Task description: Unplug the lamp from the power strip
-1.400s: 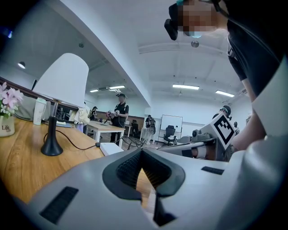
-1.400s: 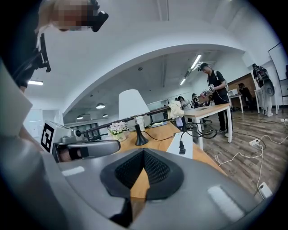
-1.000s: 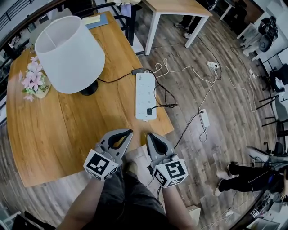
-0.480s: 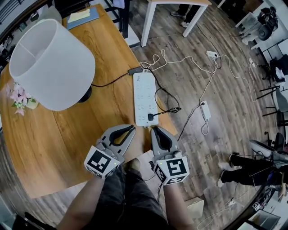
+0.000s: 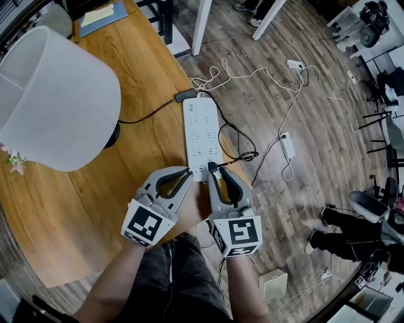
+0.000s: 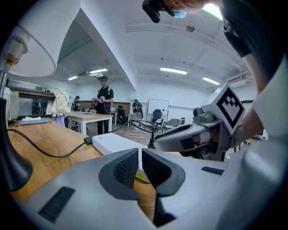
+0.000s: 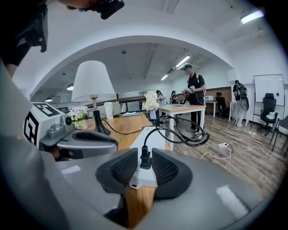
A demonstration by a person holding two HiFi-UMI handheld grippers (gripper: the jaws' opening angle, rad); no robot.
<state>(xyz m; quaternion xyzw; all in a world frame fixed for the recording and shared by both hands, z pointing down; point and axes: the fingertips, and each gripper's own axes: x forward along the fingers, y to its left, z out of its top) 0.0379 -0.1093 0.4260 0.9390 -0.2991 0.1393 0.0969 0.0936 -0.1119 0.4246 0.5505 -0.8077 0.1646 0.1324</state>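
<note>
The lamp (image 5: 57, 101) with a white shade stands on the wooden table (image 5: 95, 208); its black cord runs toward the far end of the white power strip (image 5: 201, 135). A black plug (image 5: 211, 167) sits in the strip's near end, its cable looping to the right. My right gripper (image 5: 218, 175) is at that plug; in the right gripper view the plug (image 7: 145, 158) stands between the pads (image 7: 164, 168) with a small gap on each side, and the jaws are opening. My left gripper (image 5: 187, 173) is shut and empty just left of it, beside the strip's near end (image 6: 114, 143).
The strip lies along the table's right edge, with wood floor below. Cables and a second power strip (image 5: 288, 146) lie on the floor. Pink flowers (image 5: 14, 159) stand at the left, a blue notebook (image 5: 101, 16) at the far edge. A seated person's legs (image 5: 341, 233) are at the right.
Both grippers have moved forward to the near end of the power strip. The right gripper's jaws, shut before, have parted around the black plug.
</note>
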